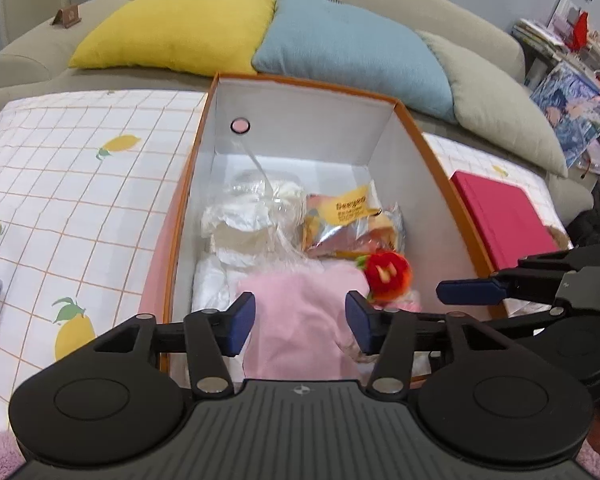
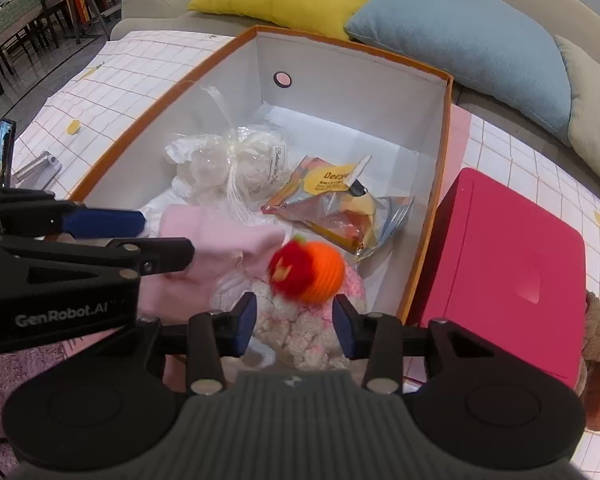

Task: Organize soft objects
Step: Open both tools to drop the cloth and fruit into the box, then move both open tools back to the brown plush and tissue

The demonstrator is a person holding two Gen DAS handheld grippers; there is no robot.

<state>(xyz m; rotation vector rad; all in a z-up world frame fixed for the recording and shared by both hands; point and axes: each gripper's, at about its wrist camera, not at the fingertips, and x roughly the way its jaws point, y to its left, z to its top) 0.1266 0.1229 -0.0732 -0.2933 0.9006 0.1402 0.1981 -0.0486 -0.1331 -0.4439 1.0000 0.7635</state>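
box: 1 pink cloth, 2 packets | left tool agape, empty | right tool possibly gripping fluffy toy

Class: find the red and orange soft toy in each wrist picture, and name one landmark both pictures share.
Left wrist view: red and orange toy, right of centre, beside the pink cloth.
Right wrist view: the toy, centre, above the fluffy white and pink thing.
Shared landmark: the round hole in the box's far wall.

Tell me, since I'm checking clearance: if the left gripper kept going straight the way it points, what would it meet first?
Probably the pink cloth in the orange box, lying between the left gripper's open jaws; depth is unclear.
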